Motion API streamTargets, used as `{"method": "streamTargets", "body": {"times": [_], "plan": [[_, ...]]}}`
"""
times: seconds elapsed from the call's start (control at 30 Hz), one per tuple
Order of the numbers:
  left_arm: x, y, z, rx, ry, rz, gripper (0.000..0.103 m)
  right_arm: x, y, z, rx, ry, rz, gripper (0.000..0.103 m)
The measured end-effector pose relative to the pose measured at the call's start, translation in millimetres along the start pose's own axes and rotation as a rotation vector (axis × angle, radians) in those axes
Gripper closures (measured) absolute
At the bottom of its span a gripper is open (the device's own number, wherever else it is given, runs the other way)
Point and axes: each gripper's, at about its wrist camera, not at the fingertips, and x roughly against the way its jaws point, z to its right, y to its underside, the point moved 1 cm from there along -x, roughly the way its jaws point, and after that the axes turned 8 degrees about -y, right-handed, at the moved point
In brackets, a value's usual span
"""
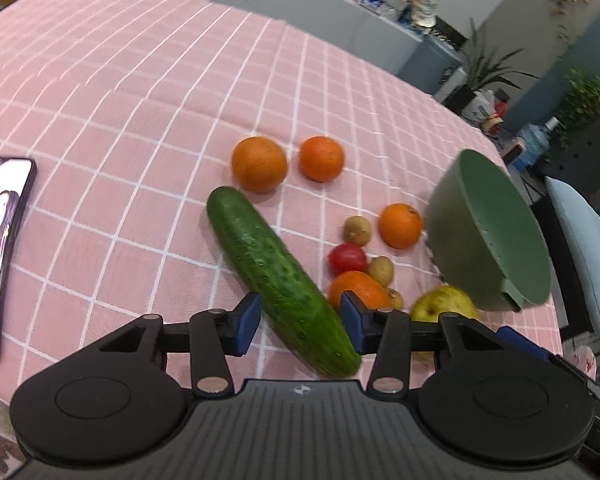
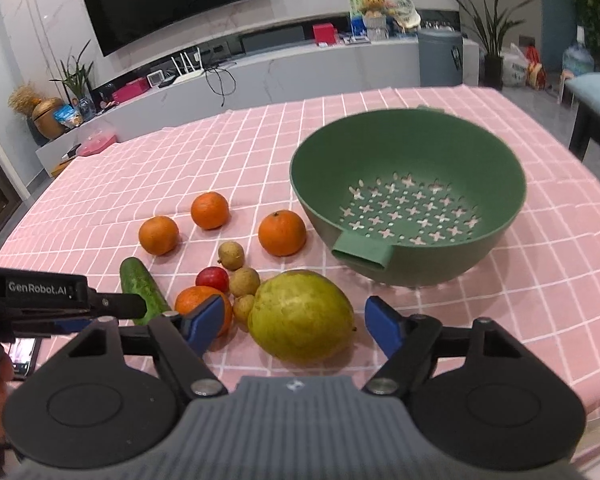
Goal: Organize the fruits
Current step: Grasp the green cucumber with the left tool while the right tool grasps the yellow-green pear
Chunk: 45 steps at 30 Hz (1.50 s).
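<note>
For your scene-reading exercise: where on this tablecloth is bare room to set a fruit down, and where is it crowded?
Free: the cloth beyond the oranges, and between the phone and cucumber. The green colander holds nothing. Crowded: the cluster between cucumber, pear and colander.

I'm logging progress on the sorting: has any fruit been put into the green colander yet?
No, the green colander shows only its bare perforated bottom, with the oranges and other produce on the tablecloth beside it.

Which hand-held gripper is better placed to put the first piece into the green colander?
Right. The right hand-held gripper straddles the big yellow-green fruit, with the empty colander just beyond. The left hand-held gripper straddles the cucumber, farther from it.
</note>
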Motion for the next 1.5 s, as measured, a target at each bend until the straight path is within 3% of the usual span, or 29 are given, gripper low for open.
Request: {"method": "streamTargets", "body": {"times": [0.5,0.9,1.3,1.5], "plan": [[-31,-14,-6,0.102,-0.042,-0.026,0.045,-31,-4,10,-0.034,0.022,-0.020,0.033],[-37,-9,20,-0.057,-0.167,0.031,0.037,-43,2,13,-0.033,0.037,-0.049,0.034],[-31,-8,13,-0.017,-0.129,0.042,0.049,-36,6,14,-0.031,0.026,-0.043,0.035],[-15,-4,16,-0.031,-0.097,0.102,0.055,-29,5,11,-0.020,0.004,-0.029,0.036]]}}
